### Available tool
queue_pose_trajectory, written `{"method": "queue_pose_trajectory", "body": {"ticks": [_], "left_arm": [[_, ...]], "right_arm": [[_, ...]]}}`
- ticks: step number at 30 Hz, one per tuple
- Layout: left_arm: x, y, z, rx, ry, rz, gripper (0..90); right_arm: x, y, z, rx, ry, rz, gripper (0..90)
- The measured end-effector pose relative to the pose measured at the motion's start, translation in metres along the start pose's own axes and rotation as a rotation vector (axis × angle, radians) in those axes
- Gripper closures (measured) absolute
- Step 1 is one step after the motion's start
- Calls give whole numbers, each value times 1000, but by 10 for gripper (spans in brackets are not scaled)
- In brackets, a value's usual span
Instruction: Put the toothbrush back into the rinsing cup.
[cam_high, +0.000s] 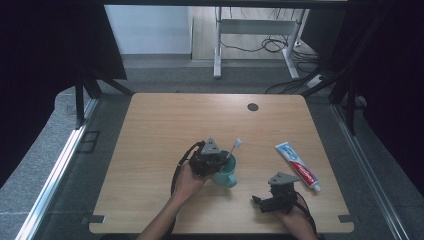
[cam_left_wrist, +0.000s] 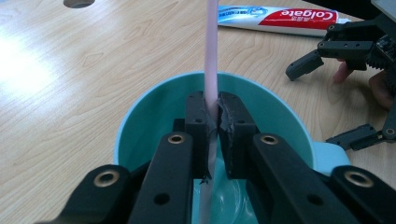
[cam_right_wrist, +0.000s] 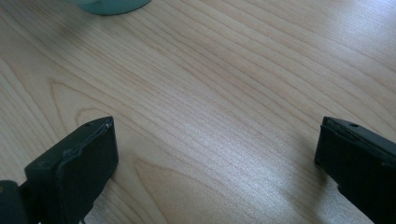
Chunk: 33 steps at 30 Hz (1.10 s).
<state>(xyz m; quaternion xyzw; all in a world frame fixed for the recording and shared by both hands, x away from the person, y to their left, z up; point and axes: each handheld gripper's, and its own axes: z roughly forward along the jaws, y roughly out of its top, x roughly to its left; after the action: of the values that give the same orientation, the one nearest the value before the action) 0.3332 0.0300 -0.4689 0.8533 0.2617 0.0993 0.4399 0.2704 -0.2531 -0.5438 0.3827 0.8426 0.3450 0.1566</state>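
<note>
High view: left gripper over teal cup mid-table, toothbrush slanting up from it. Left gripper view: pads clamp the pink toothbrush handle above the cup. Right gripper view: right gripper spread wide over bare table.

The table is pale wood with visible grain and a soft shine. The teal cup looks like smooth glossy plastic. The toothbrush handle is smooth pink plastic. The toothpaste tube looks glossy.
</note>
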Motion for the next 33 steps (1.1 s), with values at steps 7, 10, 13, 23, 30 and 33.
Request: {"method": "queue_pose_trajectory", "body": {"ticks": [7,10,13,23,30,33], "left_arm": [[-1,3,-2,-11,-4,-1,765],[-1,3,-2,-14,-3,-4,719],[-2,4,-4,-21,4,-6,647],[-4,9,-13,-11,30,2,314],[-3,11,-19,9,42,-5,148],[-3,10,-24,20,44,-4,108]], "right_arm": [[0,0,0,0,2,-2,0],[0,0,0,0,4,-4,0],[0,-1,-1,0,6,-6,0],[0,-1,-1,0,5,-7,0],[0,-1,-1,0,6,-9,0],[0,-1,-1,0,6,-9,0]]}}
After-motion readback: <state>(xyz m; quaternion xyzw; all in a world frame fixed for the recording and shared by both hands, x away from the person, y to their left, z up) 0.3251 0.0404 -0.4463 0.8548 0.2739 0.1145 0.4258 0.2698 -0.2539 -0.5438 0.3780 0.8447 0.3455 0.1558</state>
